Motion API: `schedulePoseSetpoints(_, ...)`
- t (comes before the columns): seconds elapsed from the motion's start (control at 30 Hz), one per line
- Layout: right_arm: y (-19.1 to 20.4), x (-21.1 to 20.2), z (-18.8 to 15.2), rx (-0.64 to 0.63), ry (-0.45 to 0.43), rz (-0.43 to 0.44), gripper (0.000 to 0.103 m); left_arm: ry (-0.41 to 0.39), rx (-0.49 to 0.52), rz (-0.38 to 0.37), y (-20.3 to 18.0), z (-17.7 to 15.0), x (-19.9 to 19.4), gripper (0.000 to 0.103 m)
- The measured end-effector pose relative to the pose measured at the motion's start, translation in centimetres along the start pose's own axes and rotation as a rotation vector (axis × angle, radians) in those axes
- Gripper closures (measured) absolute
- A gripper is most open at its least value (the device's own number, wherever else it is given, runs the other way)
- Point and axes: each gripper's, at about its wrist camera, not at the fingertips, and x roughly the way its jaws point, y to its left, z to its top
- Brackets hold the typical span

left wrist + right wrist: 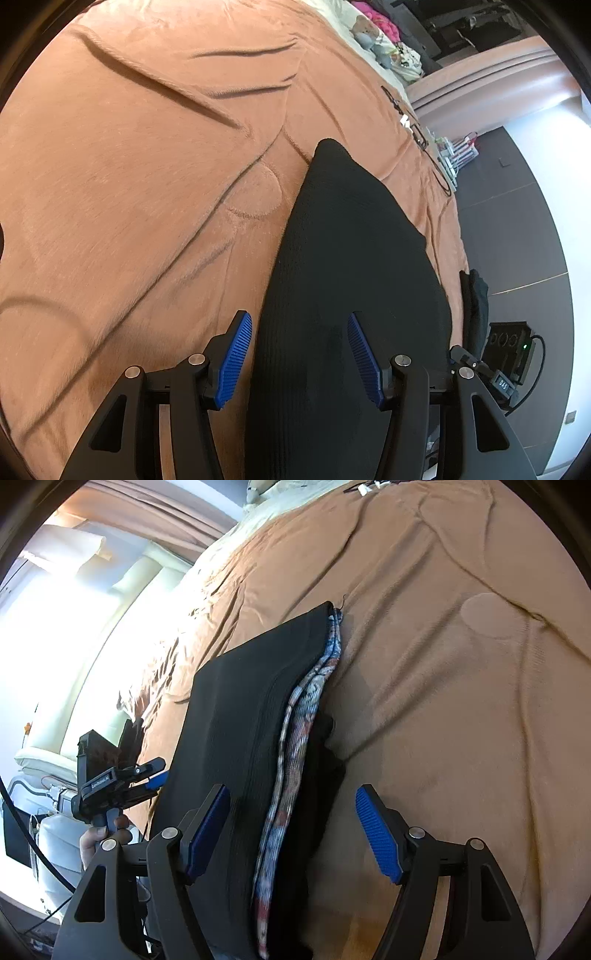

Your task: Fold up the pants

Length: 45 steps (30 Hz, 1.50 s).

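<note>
The black pants (354, 266) lie folded into a long flat slab on the orange-brown blanket (129, 192). My left gripper (300, 354) is open, its blue pads either side of the slab's near end. In the right wrist view the pants (240, 716) show a patterned red-and-blue lining (299, 746) along the layered right edge. My right gripper (291, 830) is open and straddles that edge, the left pad over black cloth, the right pad over the blanket (461, 720). The left gripper also shows in the right wrist view (157, 779) at the pants' left side, held by a hand.
The bed edge runs along the right in the left wrist view, with a dark floor (517, 229) and a black device (509, 350) below it. Cables (417, 129) and a pile of clothes and toys (380, 40) lie at the far end. A bright window (55, 602) is left.
</note>
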Motion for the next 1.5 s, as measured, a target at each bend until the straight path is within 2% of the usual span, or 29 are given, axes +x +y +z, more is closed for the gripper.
schedulePoseSetpoints(0.3,-0.5,3.3,2.6,-0.004,0.051,0.022,0.033,0.027,0.011,-0.001,0.3,1.7,1.9,0.048)
schedulePoseSetpoints(0.4,-0.9,3.6,3.3,-0.001,0.05,0.037,0.033,0.04,0.013,-0.012,0.2,2.5,2.5,0.056)
schedulePoseSetpoints(0.57,-1.0,3.5,4.0,-0.01,0.034,0.003,0.033,0.058,0.013,-0.015,0.0,3.4,3.2,0.059)
schedulePoseSetpoints(0.73,-0.2,3.2,3.7,-0.033,0.065,-0.023,0.033,0.067,0.022,-0.019,-0.1,3.9,3.5,0.061)
schedulePoseSetpoints(1.0,0.1,4.9,4.3,-0.028,0.091,0.074,0.033,0.082,0.014,-0.054,0.1,4.4,4.4,0.066)
schedulePoseSetpoints(1.1,0.1,5.3,4.2,-0.039,0.083,0.074,0.033,0.09,0.009,-0.066,0.5,4.6,4.6,0.071)
schedulePoseSetpoints(1.17,0.1,4.8,3.9,-0.053,0.085,0.062,0.038,0.09,0.028,-0.063,0.4,4.5,4.2,0.078)
schedulePoseSetpoints(1.23,0.2,4.5,3.6,-0.067,0.092,0.05,0.053,0.088,0.034,-0.071,0.2,4.2,4.1,0.084)
schedulePoseSetpoints(1.33,0.5,3.4,3.1,-0.078,0.077,0.048,0.067,0.072,0.051,-0.082,-0.3,4.0,3.4,0.089)
schedulePoseSetpoints(1.43,1.9,2.1,2.5,-0.129,0.04,0.019,0.076,0.048,0.079,-0.092,-1.4,3.8,2.4,0.091)
schedulePoseSetpoints(1.5,3.1,1.1,2.1,-0.164,0.013,0.0,0.078,0.029,0.102,-0.097,-2.4,3.7,1.4,0.092)
